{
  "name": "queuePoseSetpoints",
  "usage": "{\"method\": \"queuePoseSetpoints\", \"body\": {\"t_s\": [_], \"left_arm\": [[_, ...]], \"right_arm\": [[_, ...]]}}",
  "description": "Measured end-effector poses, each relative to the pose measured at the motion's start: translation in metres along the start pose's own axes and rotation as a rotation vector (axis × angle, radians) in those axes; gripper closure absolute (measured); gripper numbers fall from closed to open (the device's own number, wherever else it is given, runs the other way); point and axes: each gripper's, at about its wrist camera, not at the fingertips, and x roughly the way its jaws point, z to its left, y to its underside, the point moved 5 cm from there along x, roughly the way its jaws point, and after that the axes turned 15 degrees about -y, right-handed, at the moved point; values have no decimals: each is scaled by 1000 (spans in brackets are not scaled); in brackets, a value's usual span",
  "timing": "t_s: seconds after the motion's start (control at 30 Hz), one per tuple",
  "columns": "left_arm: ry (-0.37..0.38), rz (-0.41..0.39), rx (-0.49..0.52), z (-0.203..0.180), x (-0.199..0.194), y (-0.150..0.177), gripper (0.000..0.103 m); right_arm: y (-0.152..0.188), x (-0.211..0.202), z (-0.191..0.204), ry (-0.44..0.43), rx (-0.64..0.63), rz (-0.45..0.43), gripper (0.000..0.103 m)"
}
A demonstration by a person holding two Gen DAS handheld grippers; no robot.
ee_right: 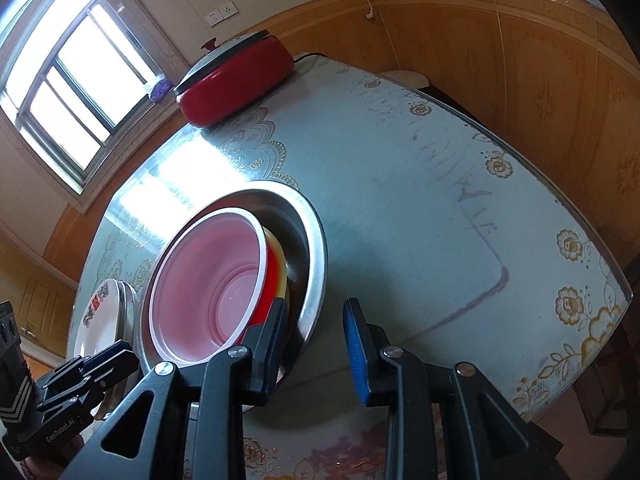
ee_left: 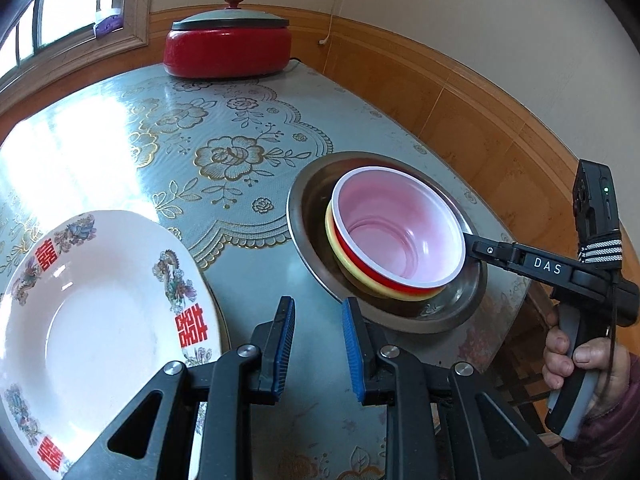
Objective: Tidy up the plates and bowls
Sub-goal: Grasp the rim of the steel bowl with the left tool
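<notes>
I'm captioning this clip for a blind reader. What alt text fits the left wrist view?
A red bowl nested in a yellow bowl sits in a steel dish on a floral table, with the right tongs at its rim. The left tongs hover open, empty, beside a white plate. A red lidded pot stands at the far edge.
</notes>
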Motion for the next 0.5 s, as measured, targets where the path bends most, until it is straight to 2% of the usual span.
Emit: {"method": "queuePoseSetpoints", "body": {"t_s": [0.2,0.4,0.5], "left_arm": [[-5,-10,10,-5,5,-6,79],[1,-9,19,-13,11,-14,79],[49,5,-11,-15,15,-19,75]], "right_arm": [[-7,3,1,34,-58,10,83],[-14,4,-7,69,-79,24,83],[-18,1,-16,68,-54,18,83]]}}
